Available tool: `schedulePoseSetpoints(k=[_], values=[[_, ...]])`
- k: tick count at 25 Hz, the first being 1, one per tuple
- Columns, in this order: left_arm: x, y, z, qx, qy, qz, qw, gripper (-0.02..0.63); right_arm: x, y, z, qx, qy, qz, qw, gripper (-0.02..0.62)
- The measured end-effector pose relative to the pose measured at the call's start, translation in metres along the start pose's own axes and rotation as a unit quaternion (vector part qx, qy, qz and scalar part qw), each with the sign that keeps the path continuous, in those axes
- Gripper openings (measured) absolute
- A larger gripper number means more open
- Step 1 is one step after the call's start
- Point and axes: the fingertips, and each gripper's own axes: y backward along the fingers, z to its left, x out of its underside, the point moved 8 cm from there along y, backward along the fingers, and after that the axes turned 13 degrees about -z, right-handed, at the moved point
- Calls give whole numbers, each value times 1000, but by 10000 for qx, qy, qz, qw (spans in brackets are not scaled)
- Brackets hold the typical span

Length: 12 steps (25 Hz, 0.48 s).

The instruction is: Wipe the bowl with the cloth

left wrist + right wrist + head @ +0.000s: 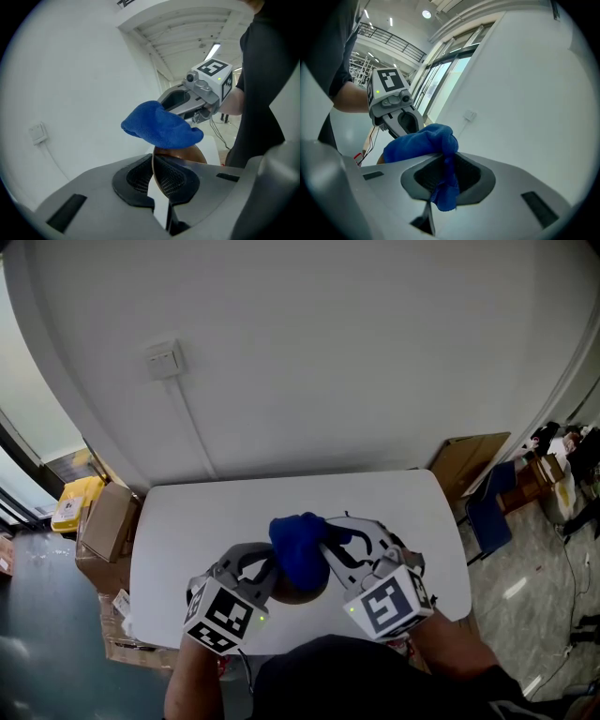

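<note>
Wiping step in hand: blue cloth (161, 125) laid over the brown bowl (187, 153).
The left tongs (155, 180) are clamped on the bowl's rim and hold it over the white table (187, 521). The right tongs (445, 176) are clamped on the cloth. The next move, as judged, is to rub the cloth round the bowl while the rim grip holds firm. A plain white wall (328, 352) with a switch (164, 359) stands behind, and cardboard boxes (105, 521) sit on the floor beside the table.

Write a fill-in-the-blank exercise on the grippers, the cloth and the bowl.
The right gripper is shut on the ___ cloth.
The left gripper grips the brown bowl by its ___.
Both are held over a ___ table.
Missing words: blue; rim; white.
</note>
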Motion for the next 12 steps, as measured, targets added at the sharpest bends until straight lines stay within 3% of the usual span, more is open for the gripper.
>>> schedulePoseSetpoints(k=[4,12], values=[[-7,5,-4,223,15,-196,9996,17,6,0,-2,-56,-118,77,9999,66],[-15,8,-1,455,126,-495,9977,18,16,1,0,-817,-706,-283,9938,64]])
